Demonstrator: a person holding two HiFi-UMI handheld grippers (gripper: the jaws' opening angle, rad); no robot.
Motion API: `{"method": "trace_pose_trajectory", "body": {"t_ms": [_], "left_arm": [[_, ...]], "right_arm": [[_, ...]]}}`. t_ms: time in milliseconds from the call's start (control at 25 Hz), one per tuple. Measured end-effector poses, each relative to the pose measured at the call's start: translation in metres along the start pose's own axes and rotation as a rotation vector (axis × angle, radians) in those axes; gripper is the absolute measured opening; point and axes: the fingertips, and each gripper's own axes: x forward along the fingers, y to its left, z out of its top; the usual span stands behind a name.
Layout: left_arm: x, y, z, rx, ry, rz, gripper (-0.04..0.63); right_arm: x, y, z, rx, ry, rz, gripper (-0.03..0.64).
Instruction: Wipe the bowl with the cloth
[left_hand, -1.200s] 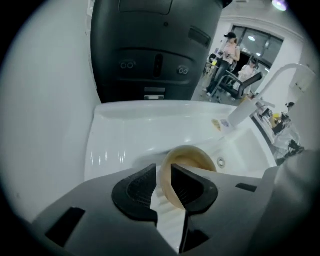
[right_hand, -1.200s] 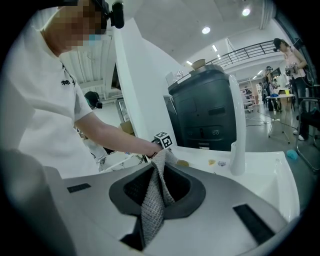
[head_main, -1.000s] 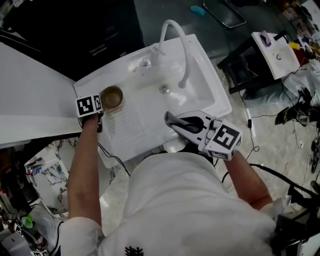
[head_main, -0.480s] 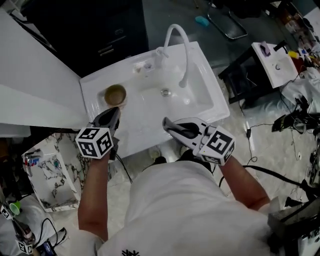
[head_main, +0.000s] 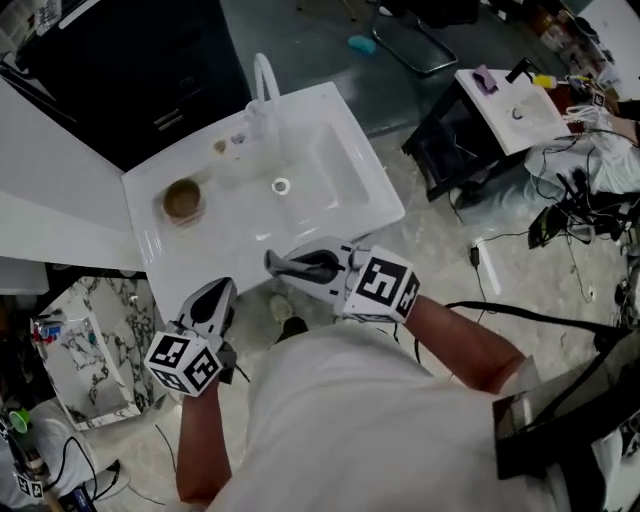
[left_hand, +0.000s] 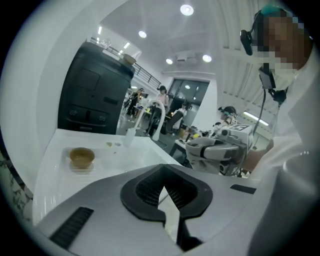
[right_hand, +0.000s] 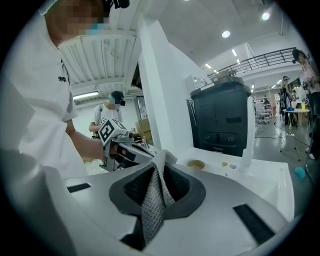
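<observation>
A brown bowl stands upright on the left drainboard of the white sink; it also shows in the left gripper view and small in the right gripper view. My left gripper hovers off the sink's near edge, well short of the bowl, its jaws shut with nothing between them. My right gripper hangs over the sink's near edge, shut on a grey cloth that sticks up between the jaws.
A white faucet arches over the basin. A black cabinet stands behind the sink. A marble-patterned bin sits to the left, and a small white table and floor cables to the right.
My left gripper has drawn back from the bowl, off the sink toward the person, and its jaws have shut. The bowl stays on the drainboard. The right gripper shifted slightly with the cloth.
</observation>
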Motion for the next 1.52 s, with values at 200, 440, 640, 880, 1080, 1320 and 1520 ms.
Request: {"method": "trace_pose_trajectory", "body": {"t_ms": [200, 440, 640, 880, 1080, 1320, 1520], "left_arm": [[0.015, -0.066, -0.016, -0.017, -0.019, -0.006, 0.011], [0.021, -0.131, -0.024, -0.025, -0.065, -0.047, 0.011], [0.023, -0.164, -0.033, 0.009, -0.06, -0.064, 0.011], [0.013, -0.174, -0.045, 0.003, -0.048, -0.026, 0.011], [0.008, -0.182, -0.058, 0.004, -0.039, -0.031, 0.011], [0.005, -0.185, -0.065, 0.006, -0.031, -0.033, 0.011], [0.007, -0.185, -0.065, 0.007, -0.036, -0.038, 0.011]], "right_arm": [[-0.042, 0.021, -0.017, 0.002, 0.0, 0.04, 0.037], [-0.077, 0.039, -0.032, -0.011, -0.006, 0.067, 0.037], [-0.095, 0.048, -0.039, -0.02, -0.026, 0.073, 0.037], [-0.102, 0.066, -0.038, -0.048, -0.041, 0.09, 0.037], [-0.105, 0.078, -0.042, -0.068, -0.041, 0.096, 0.037], [-0.107, 0.083, -0.04, -0.073, -0.05, 0.101, 0.037], [-0.108, 0.085, -0.04, -0.09, -0.042, 0.105, 0.037]]}}
